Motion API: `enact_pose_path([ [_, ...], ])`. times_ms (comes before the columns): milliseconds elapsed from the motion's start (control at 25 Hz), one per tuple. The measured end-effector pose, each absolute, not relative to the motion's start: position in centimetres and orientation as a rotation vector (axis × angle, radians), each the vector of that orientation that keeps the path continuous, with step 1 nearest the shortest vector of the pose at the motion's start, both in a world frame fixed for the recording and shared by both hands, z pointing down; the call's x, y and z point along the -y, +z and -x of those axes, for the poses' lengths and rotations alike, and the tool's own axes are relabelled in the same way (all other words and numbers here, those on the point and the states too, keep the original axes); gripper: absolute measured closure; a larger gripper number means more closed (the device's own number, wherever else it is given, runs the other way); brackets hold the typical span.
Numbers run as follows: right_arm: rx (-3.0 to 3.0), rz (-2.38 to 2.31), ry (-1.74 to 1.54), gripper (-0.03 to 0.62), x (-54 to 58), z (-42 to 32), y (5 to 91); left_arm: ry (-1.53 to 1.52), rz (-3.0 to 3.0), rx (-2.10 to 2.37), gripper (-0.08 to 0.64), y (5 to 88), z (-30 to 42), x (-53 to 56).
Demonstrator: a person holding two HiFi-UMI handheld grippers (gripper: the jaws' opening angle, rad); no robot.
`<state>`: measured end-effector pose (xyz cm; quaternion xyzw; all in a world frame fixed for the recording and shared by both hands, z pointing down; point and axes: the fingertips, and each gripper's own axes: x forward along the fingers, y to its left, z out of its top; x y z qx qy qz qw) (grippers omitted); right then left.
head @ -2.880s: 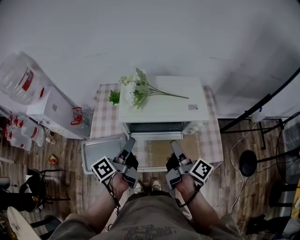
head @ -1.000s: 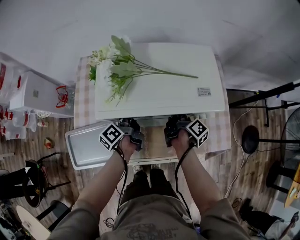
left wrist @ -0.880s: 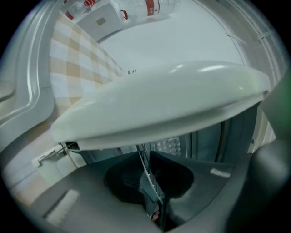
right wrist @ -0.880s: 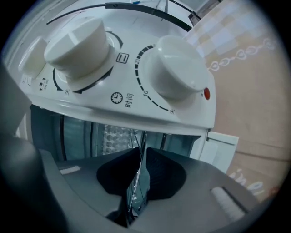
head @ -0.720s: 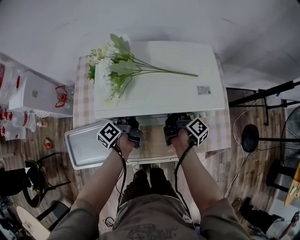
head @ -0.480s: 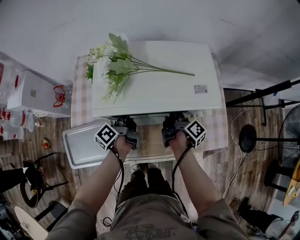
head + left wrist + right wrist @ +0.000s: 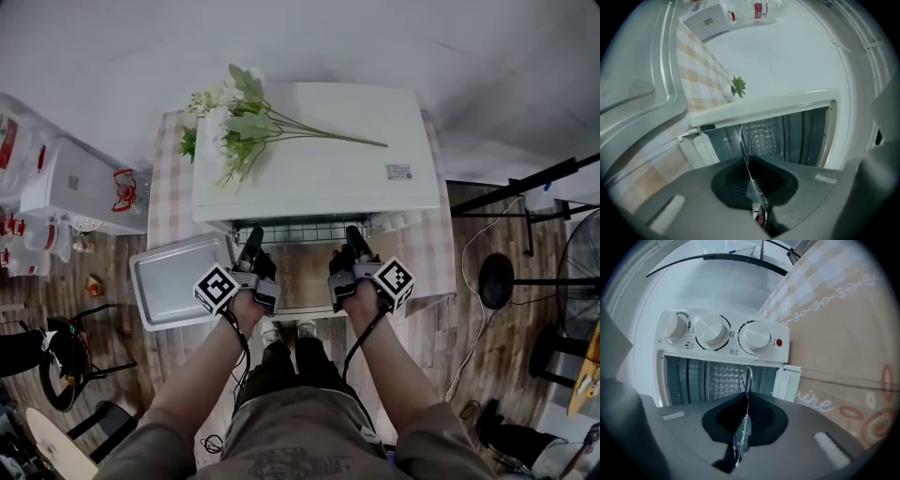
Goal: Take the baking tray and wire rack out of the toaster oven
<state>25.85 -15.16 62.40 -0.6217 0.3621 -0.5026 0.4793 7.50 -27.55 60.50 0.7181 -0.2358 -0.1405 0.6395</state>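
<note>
Tray [image 7: 178, 281] is being rested flat at the table's left edge, already out of the oven [image 7: 319, 178]. Rack [image 7: 300, 228] is being held partly out of the oven mouth. Left gripper [image 7: 251, 239] and right gripper [image 7: 353, 234] are being clamped on its front wire, probably for an even pull. Forearms are being held parallel, with the grippers near level.

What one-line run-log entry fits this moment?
left gripper: shut on wire rack | right gripper: shut on it | wire rack: partly out of toaster oven | baking tray: already out
</note>
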Motion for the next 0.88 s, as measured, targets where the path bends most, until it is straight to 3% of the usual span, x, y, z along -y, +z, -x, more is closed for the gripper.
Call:
enact_pose_path([
  [880, -0.883, 1.5, -1.251, 0.568, 7.8, -21.1, 60.4, -0.306, -1.644, 0.514, 0.557, 58.9, -3.0, 20.6],
])
